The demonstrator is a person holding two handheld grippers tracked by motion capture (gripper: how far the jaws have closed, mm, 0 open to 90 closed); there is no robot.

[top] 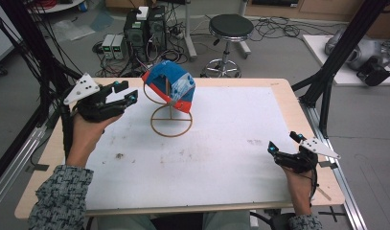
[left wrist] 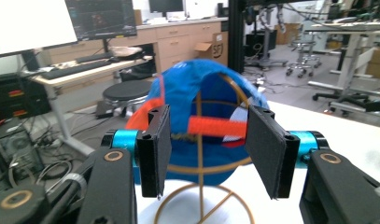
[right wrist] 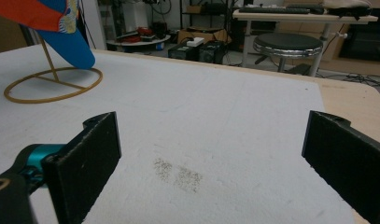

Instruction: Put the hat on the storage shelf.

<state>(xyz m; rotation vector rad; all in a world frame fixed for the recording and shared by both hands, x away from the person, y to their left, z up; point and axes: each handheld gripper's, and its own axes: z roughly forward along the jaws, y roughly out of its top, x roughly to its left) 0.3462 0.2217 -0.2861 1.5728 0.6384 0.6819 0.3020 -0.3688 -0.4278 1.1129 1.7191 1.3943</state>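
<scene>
A blue cap with an orange brim (top: 171,84) hangs on a gold wire stand (top: 171,125) at the table's back middle. My left gripper (top: 124,92) is held up just left of the cap, open, with nothing between its pads. In the left gripper view the cap (left wrist: 197,93) and its orange back strap (left wrist: 215,127) sit beyond the open gripper (left wrist: 215,151). My right gripper (top: 284,143) rests near the table's front right, open and empty. In the right gripper view the gripper (right wrist: 211,158) faces the white mat, with the stand's ring (right wrist: 52,86) and the cap's brim (right wrist: 43,18) at far left.
A white mat (top: 221,139) covers most of the wooden table (top: 288,91) and has a few dark smudges (right wrist: 178,175). Behind the table stand a black stool (top: 230,28), computer boxes (top: 144,28) and cables. Black frame posts (top: 346,48) rise at both sides.
</scene>
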